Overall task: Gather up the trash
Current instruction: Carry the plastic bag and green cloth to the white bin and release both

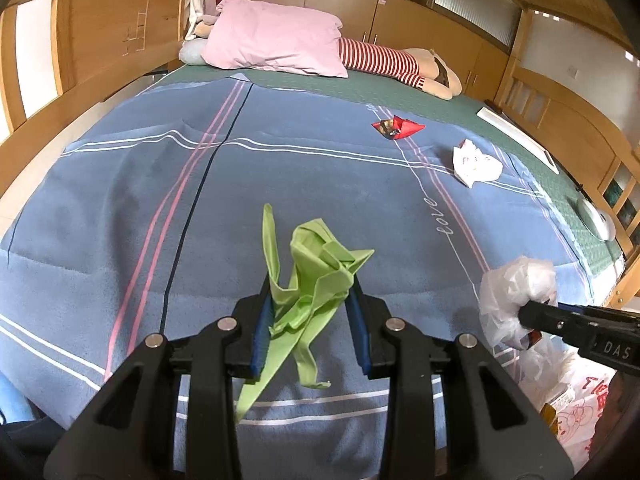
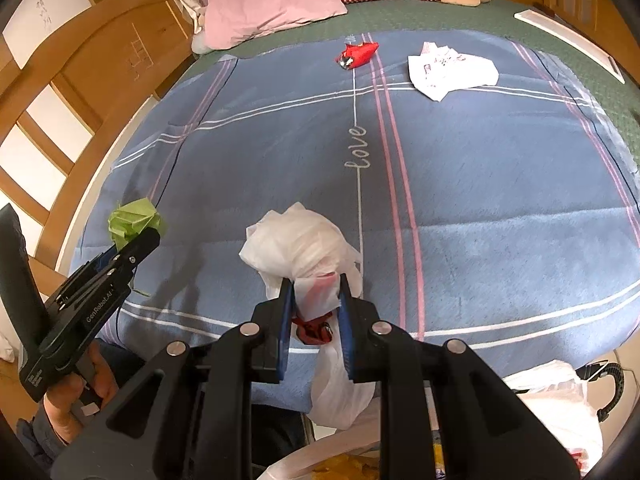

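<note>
My left gripper (image 1: 310, 292) is shut on a crumpled green wrapper (image 1: 312, 276) and holds it above the blue blanket (image 1: 280, 168); the gripper also shows at the left of the right wrist view (image 2: 142, 236) with the green wrapper (image 2: 134, 218). My right gripper (image 2: 314, 284) is shut on a white plastic bag (image 2: 304, 244) with something red inside; it also shows in the left wrist view (image 1: 524, 314) holding the white bag (image 1: 516, 288). A red wrapper (image 1: 396, 127) (image 2: 358, 55) and a white crumpled wrapper (image 1: 476, 162) (image 2: 452, 68) lie farther up the blanket.
A pink pillow (image 1: 276, 38) and a striped plush doll (image 1: 400, 64) lie at the head of the bed. A white printed trash bag (image 1: 576, 404) (image 2: 556, 408) hangs open off the near right edge. Wooden cabinets (image 1: 100, 36) surround the bed.
</note>
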The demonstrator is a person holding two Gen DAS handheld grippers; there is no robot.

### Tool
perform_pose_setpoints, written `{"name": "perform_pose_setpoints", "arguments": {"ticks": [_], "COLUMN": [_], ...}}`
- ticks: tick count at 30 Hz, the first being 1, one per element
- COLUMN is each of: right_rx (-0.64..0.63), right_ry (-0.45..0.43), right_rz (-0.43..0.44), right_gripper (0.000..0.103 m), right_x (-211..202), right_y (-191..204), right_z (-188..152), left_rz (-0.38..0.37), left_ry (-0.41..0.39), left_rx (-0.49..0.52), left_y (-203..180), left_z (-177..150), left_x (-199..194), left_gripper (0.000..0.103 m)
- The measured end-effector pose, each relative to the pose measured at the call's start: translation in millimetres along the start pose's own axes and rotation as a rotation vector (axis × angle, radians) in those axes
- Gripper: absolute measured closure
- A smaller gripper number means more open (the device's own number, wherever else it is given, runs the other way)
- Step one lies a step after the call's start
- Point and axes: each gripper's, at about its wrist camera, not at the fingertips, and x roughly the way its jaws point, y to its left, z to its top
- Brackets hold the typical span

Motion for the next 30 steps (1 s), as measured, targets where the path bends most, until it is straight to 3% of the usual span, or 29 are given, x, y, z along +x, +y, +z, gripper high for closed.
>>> {"name": "perform_pose_setpoints", "arguments": {"ticks": [10,15,19,24,27,30], "right_rx": [-0.021,-0.017,-0.003,0.072,0.027,0.078], "right_ry": [0.022,-0.012,-0.069,-0.095,-0.086,0.014], "right_rz": [0.003,0.017,0.043,0.151,0.052,-0.012], "right_gripper": [0.081,0.081,0.081,0.081,0.081,0.081], "right_x": [12.9,5.3,-24.9,-83.3,-113.0,-121.2], "right_y": [14.4,15.3,9.5,-19.8,-31.1,-53.4], "right_z": [-6.3,-5.8,-3.2,-9.6,-28.3,-56.1], "left_rz": [0.0,-0.002,-0.007,-0.019,-0.026,-0.035], "left_ry": [-0.005,-0.011,-0.013,-0.014,-0.021,-0.028], "left_rx": [-0.004,-0.008,-0.015,-0.027,-0.028,-0.029], "left_y": [2.0,3.9,4.8,7.1,7.7,7.6], "left_z": [0.5,0.4,0.4,1.1,1.2,0.2], "left_x": [-0.6,-1.8,-2.7,-2.6,-4.2,-6.5], "left_gripper": [0.069,0.069,0.069,0.069,0.069,0.069]}}
